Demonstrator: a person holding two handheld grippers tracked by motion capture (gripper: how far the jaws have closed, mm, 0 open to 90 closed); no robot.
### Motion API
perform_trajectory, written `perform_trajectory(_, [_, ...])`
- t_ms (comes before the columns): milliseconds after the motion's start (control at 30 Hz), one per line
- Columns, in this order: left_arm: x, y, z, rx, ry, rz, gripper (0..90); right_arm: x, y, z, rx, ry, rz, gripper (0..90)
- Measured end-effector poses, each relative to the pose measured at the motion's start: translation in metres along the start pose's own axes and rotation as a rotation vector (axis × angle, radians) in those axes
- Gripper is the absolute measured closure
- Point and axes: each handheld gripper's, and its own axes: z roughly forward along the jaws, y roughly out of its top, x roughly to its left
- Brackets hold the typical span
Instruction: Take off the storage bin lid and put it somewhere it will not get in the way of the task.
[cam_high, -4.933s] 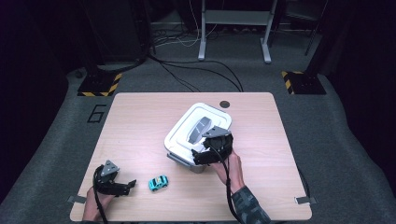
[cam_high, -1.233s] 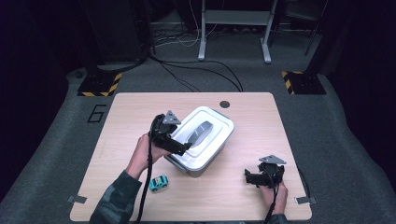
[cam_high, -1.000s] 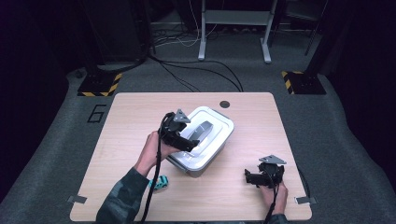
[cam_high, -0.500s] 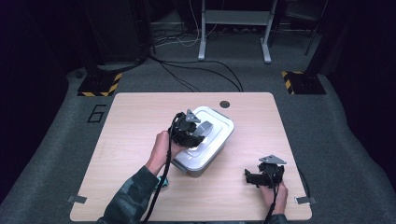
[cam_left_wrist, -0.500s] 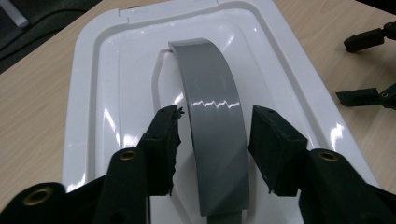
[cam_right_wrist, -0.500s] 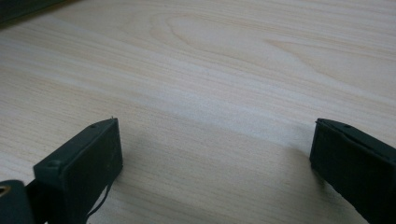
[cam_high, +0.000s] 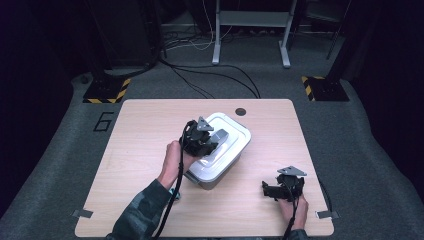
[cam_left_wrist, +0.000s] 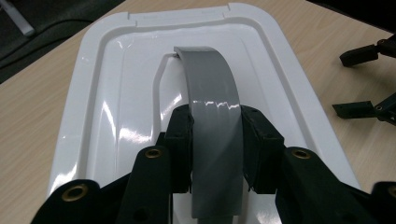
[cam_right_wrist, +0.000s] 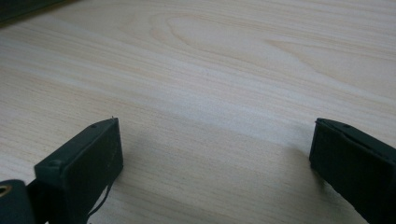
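A light wooden table (cam_high: 140, 135) stands on grey carpet. A white lidded box (cam_high: 235, 145) sits near its middle, turned at an angle. A small teal toy (cam_high: 174, 191) lies just by the box's near corner, mostly hidden by a sleeve. A dark round hole (cam_high: 240, 111) marks the far edge.

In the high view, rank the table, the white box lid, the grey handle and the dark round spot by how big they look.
Largest to smallest:
1. table
2. white box lid
3. grey handle, partly hidden by the left tool
4. dark round spot, the smallest
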Motion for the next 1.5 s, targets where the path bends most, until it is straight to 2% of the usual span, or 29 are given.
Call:
perform_trajectory(233, [0.001, 0.002, -0.003, -0.018, -0.017, -0.018, 67.0, 0.000, 0.000, 0.000, 0.000, 0.000, 0.000, 1.9])
perform_trajectory(333, [0.001, 0.003, -0.006, -0.038, -0.032, -0.046, 67.0, 0.000, 0.000, 0.000, 0.000, 0.000, 0.000, 1.9])
perform_trajectory(567, [0.007, 0.007, -0.018, -0.064, -0.050, -0.054, 67.0, 0.000, 0.000, 0.000, -0.002, -0.002, 0.006, 1.9])
perform_trajectory(900, [0.021, 0.008, -0.042, -0.111, -0.011, -0.065, 67.1, 0.000, 0.000, 0.000, -0.003, -0.002, 0.005, 1.9])
perform_trajectory(1500, [0.069, -0.021, -0.080, -0.153, 0.076, -0.171, 67.1, 0.001, 0.000, 0.000, -0.002, -0.002, 0.007, 1.8])
